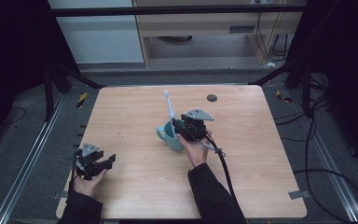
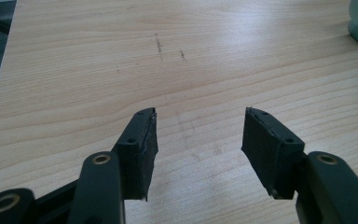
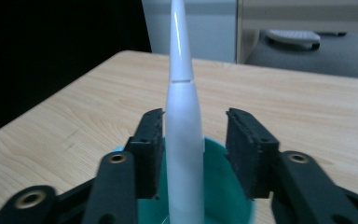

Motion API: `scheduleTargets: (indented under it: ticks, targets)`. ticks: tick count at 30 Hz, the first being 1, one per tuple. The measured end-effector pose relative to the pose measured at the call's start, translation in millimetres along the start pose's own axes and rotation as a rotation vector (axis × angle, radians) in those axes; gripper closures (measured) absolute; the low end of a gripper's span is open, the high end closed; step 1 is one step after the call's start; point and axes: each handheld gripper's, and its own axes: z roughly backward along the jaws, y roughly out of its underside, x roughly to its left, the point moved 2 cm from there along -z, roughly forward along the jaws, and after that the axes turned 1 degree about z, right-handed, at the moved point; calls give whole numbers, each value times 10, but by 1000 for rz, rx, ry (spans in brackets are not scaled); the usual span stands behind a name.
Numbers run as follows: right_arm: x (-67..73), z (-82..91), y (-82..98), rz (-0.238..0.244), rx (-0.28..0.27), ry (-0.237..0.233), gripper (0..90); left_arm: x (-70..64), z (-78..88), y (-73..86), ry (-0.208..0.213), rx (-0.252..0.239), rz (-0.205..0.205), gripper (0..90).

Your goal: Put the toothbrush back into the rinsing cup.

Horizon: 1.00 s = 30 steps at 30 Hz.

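The white toothbrush stands in the teal cup near the middle of the worktop, its long axis close to upright and head uppermost, leaning slightly. The right gripper has its jaws apart around the handle; the left jaw seems just to touch it. Withdrawing sideways could drag the brush over or tip the cup. The left gripper rests open, well apart.
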Motion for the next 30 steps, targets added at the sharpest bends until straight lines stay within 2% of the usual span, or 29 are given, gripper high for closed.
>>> scheduleTargets:
  ticks: [2, 6, 9, 11, 16, 23, 27, 30]
  targets:
    - [-32, 105, -16, -1, -28, -9, 487, -2, -1, 0, -1, 0, 0, 446]
    - [-112, 323, -37, 13, -23, -22, 373, -5, -4, 3, -2, 7, -5, 444]
    - [-200, 513, -6, -2, -14, -25, 330, -8, -6, 5, -2, 8, -6, 442]
    - [-265, 630, 54, -3, -9, -11, 309, -15, -10, 7, -2, 7, -5, 440]
    - [-425, 854, 287, 6, 56, 11, 274, -27, -13, 9, 1, 11, -12, 433]
    - [-655, 1098, 546, 51, 125, 57, 249, -33, -14, 14, 6, 1, -18, 416]
    - [-794, 1230, 641, 54, 144, 83, 230, -40, -7, 14, 11, -6, -24, 402]
    - [-909, 1307, 692, 33, 146, 93, 223, -31, -18, 18, 7, -6, -28, 391]
